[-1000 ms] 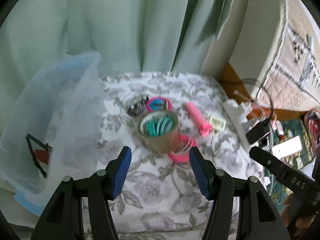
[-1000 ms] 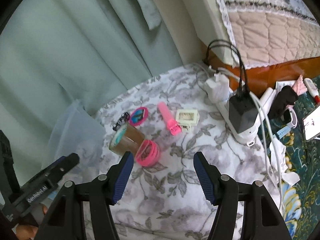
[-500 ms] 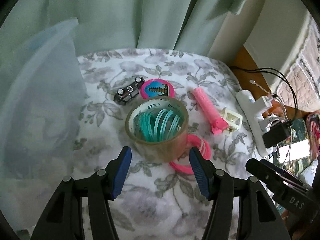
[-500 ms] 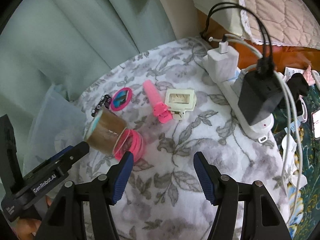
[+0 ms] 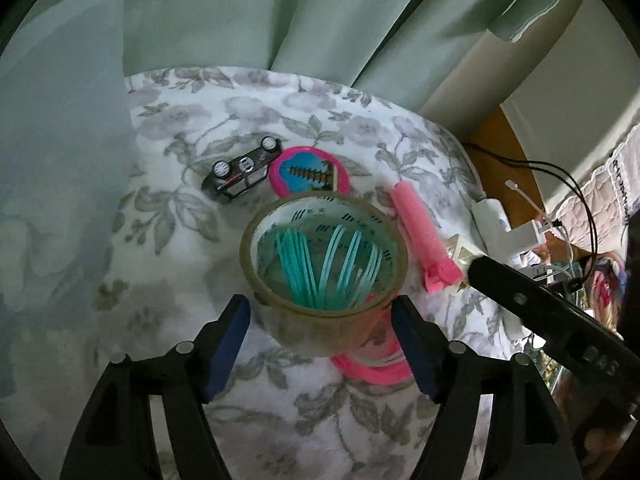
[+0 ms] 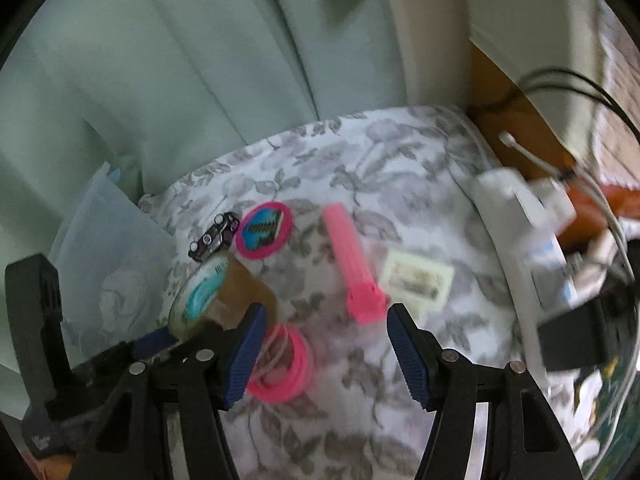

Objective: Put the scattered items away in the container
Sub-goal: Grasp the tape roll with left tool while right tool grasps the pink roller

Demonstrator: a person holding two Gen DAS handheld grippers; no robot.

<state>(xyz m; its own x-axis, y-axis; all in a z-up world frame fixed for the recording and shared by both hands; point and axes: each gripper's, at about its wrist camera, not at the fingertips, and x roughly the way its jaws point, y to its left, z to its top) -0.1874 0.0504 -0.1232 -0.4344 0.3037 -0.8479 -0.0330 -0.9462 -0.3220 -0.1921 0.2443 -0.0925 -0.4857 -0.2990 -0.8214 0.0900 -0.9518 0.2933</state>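
Observation:
A brown tape roll point(image 5: 324, 272) with teal bands inside stands on the floral cloth, leaning on pink bands point(image 5: 372, 364). My left gripper point(image 5: 320, 340) is open, its blue fingers on either side of the roll's near wall, not pressing it. Behind the roll lie a toy car point(image 5: 240, 172), a round pink item point(image 5: 308, 172), a pink hair roller point(image 5: 420, 236) and a cream frame point(image 6: 416, 280). My right gripper point(image 6: 324, 356) is open and empty, just short of the pink roller point(image 6: 356, 264), with the pink bands point(image 6: 280, 368) at its left finger. The translucent container point(image 5: 52, 168) stands at the left.
A white power strip point(image 6: 516, 216) with chargers and black cables lies along the cloth's right edge. Green curtains hang behind. The right gripper's body point(image 5: 552, 320) crosses the left wrist view at the right. The left gripper's body point(image 6: 40, 340) stands at the right wrist view's left.
Both grippers have moved forward and down toward the items. The left fingers now straddle the tape roll. The right gripper has closed in on the pink roller. Nothing has been taken hold of.

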